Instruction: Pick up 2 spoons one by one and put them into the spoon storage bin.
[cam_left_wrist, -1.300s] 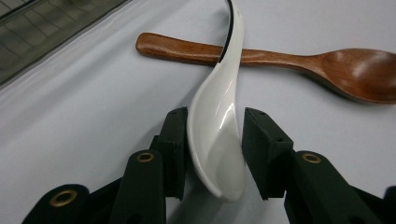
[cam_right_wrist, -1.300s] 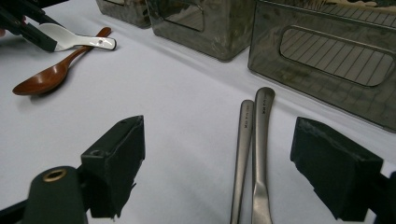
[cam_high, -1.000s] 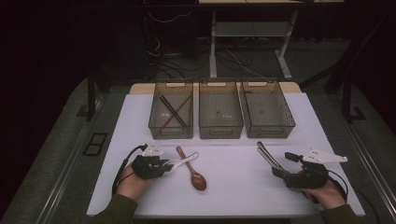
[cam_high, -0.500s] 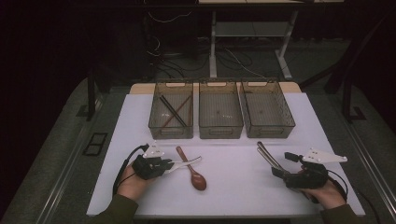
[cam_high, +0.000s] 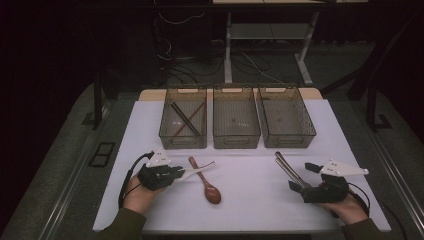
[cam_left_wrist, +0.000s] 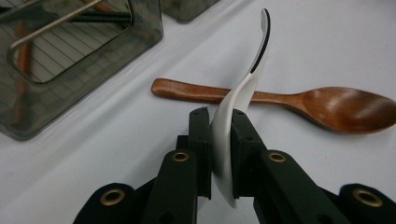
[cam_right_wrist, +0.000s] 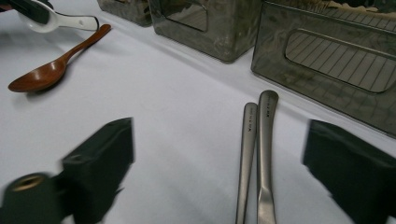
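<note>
My left gripper (cam_high: 181, 173) (cam_left_wrist: 223, 126) is shut on the bowl end of a white spoon (cam_high: 200, 169) (cam_left_wrist: 252, 79); its jaws have just been closing on it. The spoon's handle reaches out over a brown wooden spoon (cam_high: 206, 184) (cam_left_wrist: 336, 107) lying flat on the white table. At the front right, my right gripper (cam_high: 301, 176) (cam_right_wrist: 219, 140) stands open, its jaws having just been opening. Two metal utensil handles (cam_high: 287, 167) (cam_right_wrist: 257, 140) lie side by side on the table between those jaws, untouched by the pads.
Three clear grey bins stand in a row at the back: the left bin (cam_high: 182, 145) holds crossed dark and brown sticks, beside the middle bin (cam_high: 236, 145) and the right bin (cam_high: 290, 144). The table's front edge lies just below both hands.
The left gripper with the white spoon has shifted only slightly beside the wooden spoon. The right hand has kept still over the metal handles.
</note>
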